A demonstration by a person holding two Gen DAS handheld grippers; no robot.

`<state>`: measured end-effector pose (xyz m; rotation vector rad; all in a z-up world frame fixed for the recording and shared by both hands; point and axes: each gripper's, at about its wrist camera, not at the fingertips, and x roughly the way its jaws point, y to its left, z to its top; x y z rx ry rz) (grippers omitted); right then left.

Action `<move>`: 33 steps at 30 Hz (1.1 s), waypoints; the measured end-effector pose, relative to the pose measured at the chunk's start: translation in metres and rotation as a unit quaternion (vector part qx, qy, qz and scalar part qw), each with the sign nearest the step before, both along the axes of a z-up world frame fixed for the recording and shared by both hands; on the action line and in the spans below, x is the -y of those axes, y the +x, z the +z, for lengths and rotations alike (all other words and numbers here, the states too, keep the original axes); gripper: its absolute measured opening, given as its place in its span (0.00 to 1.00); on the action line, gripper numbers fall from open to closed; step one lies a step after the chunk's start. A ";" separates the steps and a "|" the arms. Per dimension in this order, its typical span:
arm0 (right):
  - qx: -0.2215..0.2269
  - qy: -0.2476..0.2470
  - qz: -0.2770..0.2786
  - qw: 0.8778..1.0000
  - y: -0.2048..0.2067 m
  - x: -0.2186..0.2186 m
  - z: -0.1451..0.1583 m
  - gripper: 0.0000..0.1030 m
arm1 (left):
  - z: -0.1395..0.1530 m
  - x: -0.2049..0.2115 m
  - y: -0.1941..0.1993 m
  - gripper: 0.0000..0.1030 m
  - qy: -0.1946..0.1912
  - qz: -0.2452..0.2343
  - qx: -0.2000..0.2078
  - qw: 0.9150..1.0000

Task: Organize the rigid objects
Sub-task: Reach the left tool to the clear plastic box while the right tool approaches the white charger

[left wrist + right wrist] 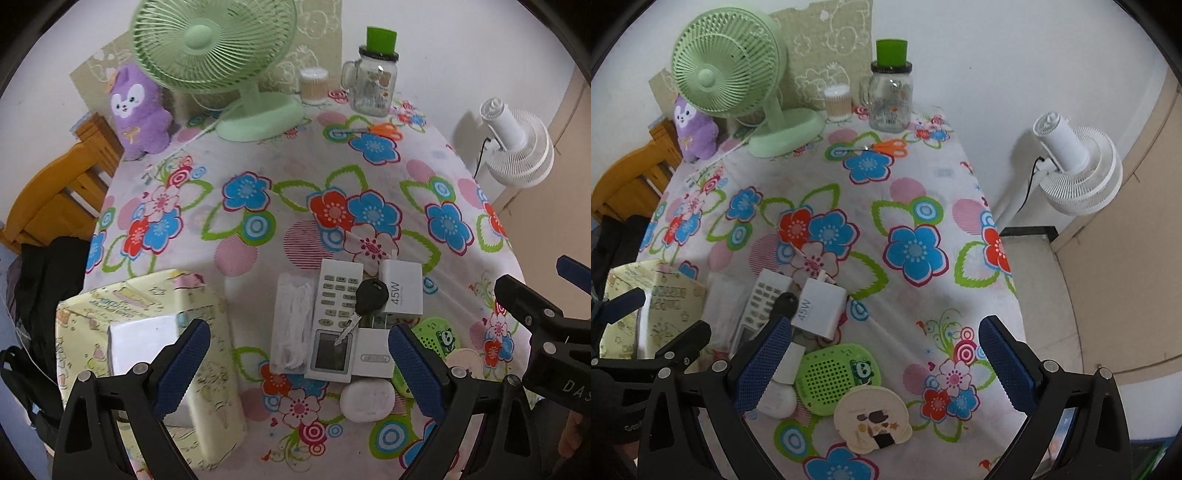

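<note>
Where keys lie: black-headed car key point(370, 291) atop white remote point(334, 317).

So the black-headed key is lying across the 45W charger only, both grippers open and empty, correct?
Not quite. In the left wrist view the key lies mainly across the white remote, its head just overlapping the 45W charger. The left gripper and right gripper are indeed open and empty.

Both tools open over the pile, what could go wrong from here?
1. The key lies loose across the remote and the 45W charger; lifting either would likely tip it off.
2. Items touch or overlap, so the left tool may nudge neighbours like the white case.
</note>
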<state>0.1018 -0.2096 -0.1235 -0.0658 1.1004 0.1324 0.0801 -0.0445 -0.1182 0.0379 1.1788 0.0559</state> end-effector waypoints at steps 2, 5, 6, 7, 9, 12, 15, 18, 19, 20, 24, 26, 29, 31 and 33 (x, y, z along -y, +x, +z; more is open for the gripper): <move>-0.004 0.002 -0.001 1.000 0.003 0.001 -0.006 0.99 | -0.006 0.002 0.004 0.95 0.001 0.000 -0.005 1.000; -0.015 0.004 -0.002 1.000 0.008 0.003 -0.015 0.99 | -0.016 0.003 0.010 0.94 0.001 0.002 -0.016 1.000; -0.018 0.004 -0.001 1.000 0.009 0.003 -0.018 0.99 | -0.019 0.003 0.012 0.93 0.000 0.004 -0.019 1.000; -0.021 0.004 0.000 1.000 0.010 0.003 -0.022 0.99 | -0.022 0.004 0.014 0.92 0.000 0.005 -0.024 1.000; -0.027 0.005 0.002 1.000 0.012 0.002 -0.028 0.99 | -0.028 0.005 0.017 0.87 0.002 0.008 -0.030 1.000; -0.035 0.006 0.004 0.999 0.015 0.000 -0.035 0.99 | -0.036 0.005 0.021 0.85 0.002 0.007 -0.041 0.999; -0.042 0.008 0.008 0.999 0.018 -0.004 -0.042 0.99 | -0.043 0.006 0.024 0.82 0.004 0.008 -0.051 0.999; -0.049 0.009 0.013 0.999 0.022 -0.008 -0.048 0.99 | -0.048 0.004 0.026 0.79 0.012 0.008 -0.055 0.998; -0.051 0.009 0.016 0.999 0.023 -0.010 -0.050 0.99 | -0.049 0.004 0.027 0.77 0.013 0.009 -0.058 0.998; -0.053 0.008 0.017 0.998 0.025 -0.012 -0.052 0.99 | -0.051 0.003 0.028 0.75 0.014 0.009 -0.060 0.998; -0.063 0.009 0.022 0.998 0.030 -0.019 -0.059 0.99 | -0.058 -0.001 0.030 0.62 0.011 0.010 -0.070 0.997; -0.070 0.010 0.024 0.997 0.033 -0.024 -0.064 0.99 | -0.062 -0.003 0.031 0.56 0.010 0.010 -0.077 0.997; -0.081 0.010 0.028 0.996 0.036 -0.029 -0.071 0.99 | -0.068 -0.006 0.032 0.45 0.006 0.011 -0.087 0.996; -0.087 0.009 0.029 0.996 0.038 -0.034 -0.075 0.99 | -0.072 -0.009 0.032 0.41 0.002 0.012 -0.095 0.995; -0.092 0.007 0.031 0.995 0.040 -0.038 -0.079 0.99 | -0.076 -0.011 0.032 0.36 -0.002 0.011 -0.102 0.995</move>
